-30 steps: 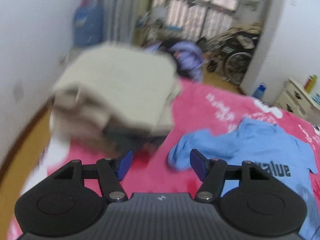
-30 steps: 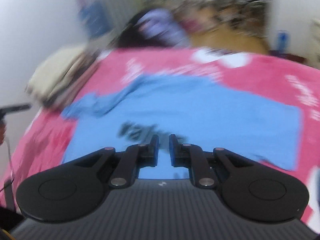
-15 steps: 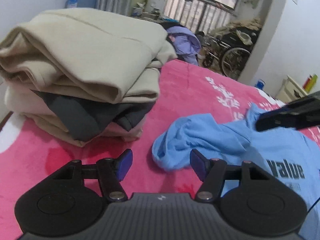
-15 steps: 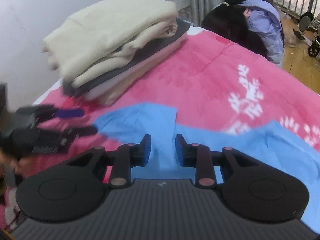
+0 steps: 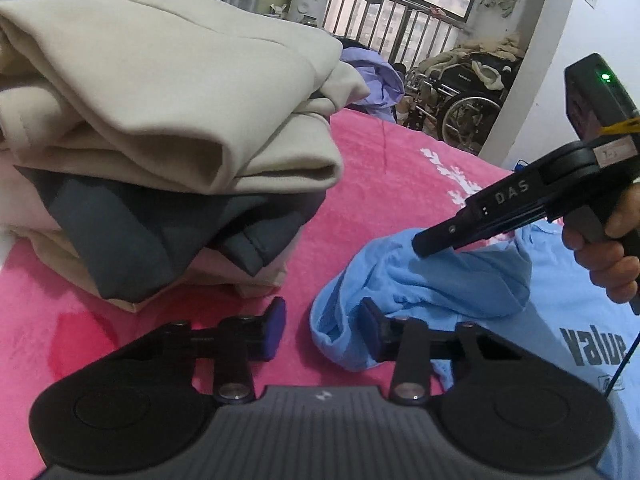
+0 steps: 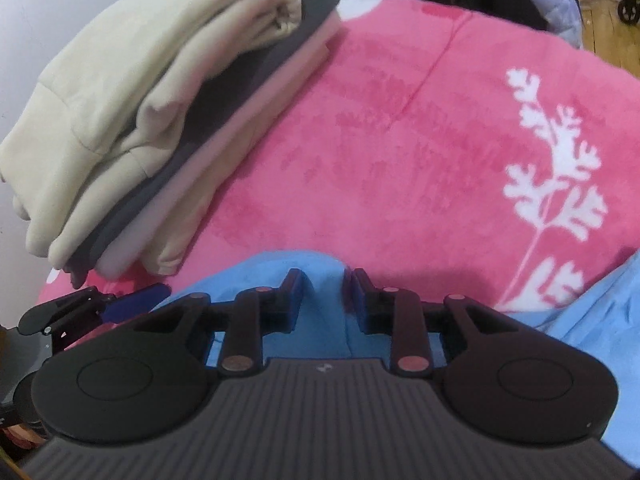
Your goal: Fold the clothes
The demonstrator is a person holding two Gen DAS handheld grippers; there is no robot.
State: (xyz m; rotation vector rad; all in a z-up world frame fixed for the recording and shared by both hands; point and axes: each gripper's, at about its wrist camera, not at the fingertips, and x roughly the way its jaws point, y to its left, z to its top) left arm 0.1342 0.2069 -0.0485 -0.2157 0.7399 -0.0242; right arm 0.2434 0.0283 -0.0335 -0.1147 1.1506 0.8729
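So there's a light blue t-shirt (image 5: 460, 280) lying on a pink blanket (image 5: 380, 184) with white leaf prints, and the sleeve end of it is all bunched up near the stack of folded clothes (image 5: 160, 128). That stack sits toward the left edge of the blanket: cream sweater on top, a dark grey piece under it, then something pale pink and another beige layer at the bottom.

The left gripper (image 5: 322, 330) is low over the blanket with its fingers spread wide. One blue pad (image 5: 274, 330) is over bare pink blanket, the other finger is right at the crumpled edge of the sleeve, so the cloth's rim sits partly in the gap. It isn't clamped on anything.

The right gripper (image 6: 322, 294) is over the same bunched sleeve, a bit further in. Its fingers are apart at a medium gap with blue fabric showing between and under them, not pinched. In the left camera you can see its tip down on the folds and a hand (image 5: 612, 248) around the handle.

The shirt's chest print reads "value" (image 5: 592, 346). A wheelchair (image 5: 468, 92) stands by the barred window at the back.
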